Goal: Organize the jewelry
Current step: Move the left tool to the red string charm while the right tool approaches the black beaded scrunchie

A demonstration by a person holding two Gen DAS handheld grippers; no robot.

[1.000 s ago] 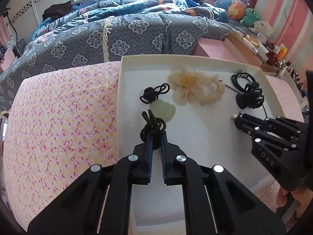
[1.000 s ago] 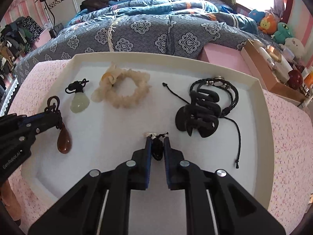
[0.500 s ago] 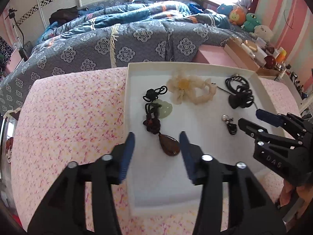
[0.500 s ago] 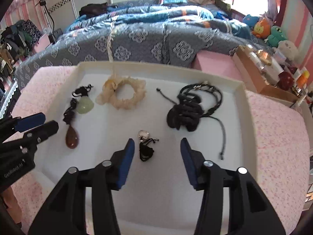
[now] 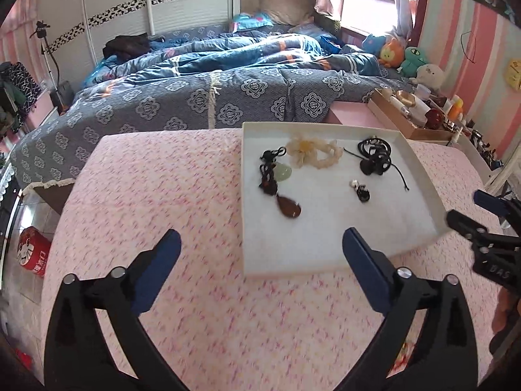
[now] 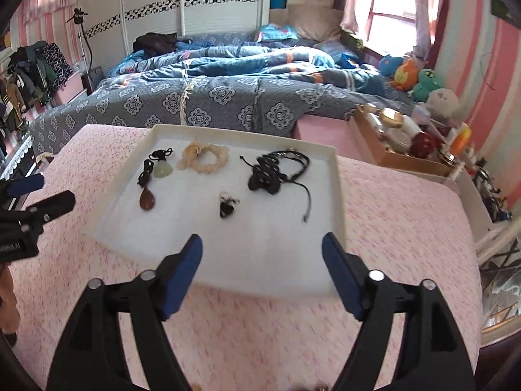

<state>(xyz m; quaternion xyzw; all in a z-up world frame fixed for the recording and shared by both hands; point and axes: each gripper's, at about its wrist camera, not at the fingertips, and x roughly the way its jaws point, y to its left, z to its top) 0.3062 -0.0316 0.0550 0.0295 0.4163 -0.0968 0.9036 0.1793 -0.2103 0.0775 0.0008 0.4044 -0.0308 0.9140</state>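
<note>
One white tray [image 5: 420, 169], pink floral tablecloth [image 5: 162, 195], bedroom

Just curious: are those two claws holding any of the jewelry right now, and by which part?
Nothing is held. Both the left gripper and right gripper are opening, empty; the jewelry lies in the tray.

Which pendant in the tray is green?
The pale green pendant on the black cord, at the white tray's far left by the cream bracelet. The brown teardrop pendant lies nearer the camera.
</note>
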